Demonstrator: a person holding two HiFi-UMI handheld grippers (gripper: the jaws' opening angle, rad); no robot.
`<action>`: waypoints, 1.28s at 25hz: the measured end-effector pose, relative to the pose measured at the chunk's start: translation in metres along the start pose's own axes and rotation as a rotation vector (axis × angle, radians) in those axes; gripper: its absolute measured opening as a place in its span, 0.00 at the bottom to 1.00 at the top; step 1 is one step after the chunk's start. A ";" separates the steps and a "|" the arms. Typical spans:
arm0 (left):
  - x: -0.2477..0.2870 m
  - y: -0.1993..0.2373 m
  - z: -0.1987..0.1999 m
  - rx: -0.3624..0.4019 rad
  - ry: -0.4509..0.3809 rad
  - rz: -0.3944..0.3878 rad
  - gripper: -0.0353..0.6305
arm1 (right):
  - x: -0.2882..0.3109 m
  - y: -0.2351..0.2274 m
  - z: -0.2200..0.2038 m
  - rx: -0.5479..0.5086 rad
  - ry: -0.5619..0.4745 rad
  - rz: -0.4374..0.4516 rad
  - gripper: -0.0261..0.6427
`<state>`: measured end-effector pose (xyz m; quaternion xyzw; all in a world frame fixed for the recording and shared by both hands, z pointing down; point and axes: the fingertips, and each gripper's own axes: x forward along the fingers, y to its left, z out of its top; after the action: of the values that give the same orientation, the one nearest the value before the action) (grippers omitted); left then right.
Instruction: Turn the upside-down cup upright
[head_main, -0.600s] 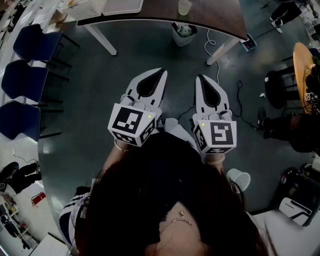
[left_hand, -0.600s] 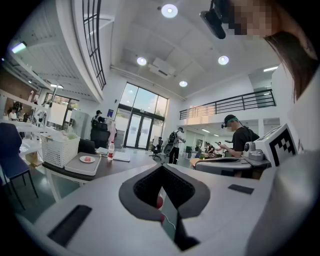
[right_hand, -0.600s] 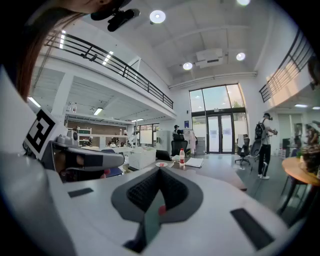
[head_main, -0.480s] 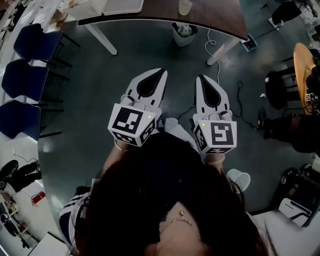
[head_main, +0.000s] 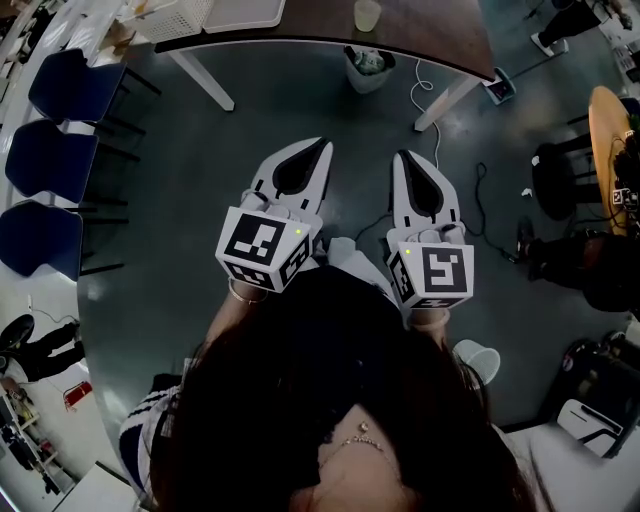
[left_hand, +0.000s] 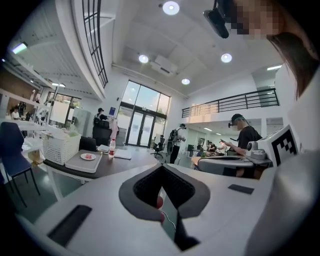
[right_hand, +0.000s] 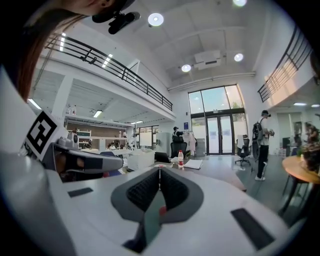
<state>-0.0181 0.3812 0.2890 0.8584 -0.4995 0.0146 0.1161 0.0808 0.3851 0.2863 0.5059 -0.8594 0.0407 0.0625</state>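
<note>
The cup (head_main: 367, 14) is sitting a shade further left in the head view than half a second ago, and the counter (head_main: 430, 30) under it is drifting the same way, while both tools are keeping their places. The cup is standing on the dark counter near its front edge, well apart from the tools; whether it is upside down is too small to tell. A bin (head_main: 368, 62) is standing under that edge, and a white basket (head_main: 170, 12) and tray (head_main: 245, 10) are lying further left on the counter. A wide stretch of bare floor (head_main: 200, 150) is lying between the counter and the tools, with blue chairs (head_main: 60, 85) lining the left side and a cable (head_main: 432, 115) trailing from the counter's right leg. The left tool (head_main: 325, 145) and right tool (head_main: 402, 156) are being held side by side before the person's chest, pointing nearly level toward the counter, jaws pressed together with nothing between them. A second cup (head_main: 481, 358) is lying low beside the person's right.
</note>
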 end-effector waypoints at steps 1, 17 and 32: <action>0.003 -0.001 0.000 0.000 0.001 0.003 0.05 | 0.001 -0.003 0.000 0.000 0.000 0.001 0.06; 0.066 0.035 0.003 0.000 -0.001 0.102 0.05 | 0.064 -0.043 -0.008 0.011 0.012 0.045 0.06; 0.196 0.133 0.041 0.006 0.003 -0.002 0.05 | 0.217 -0.088 0.014 0.010 0.034 -0.025 0.06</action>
<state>-0.0384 0.1416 0.3012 0.8592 -0.4984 0.0174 0.1142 0.0525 0.1534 0.3050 0.5162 -0.8516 0.0526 0.0751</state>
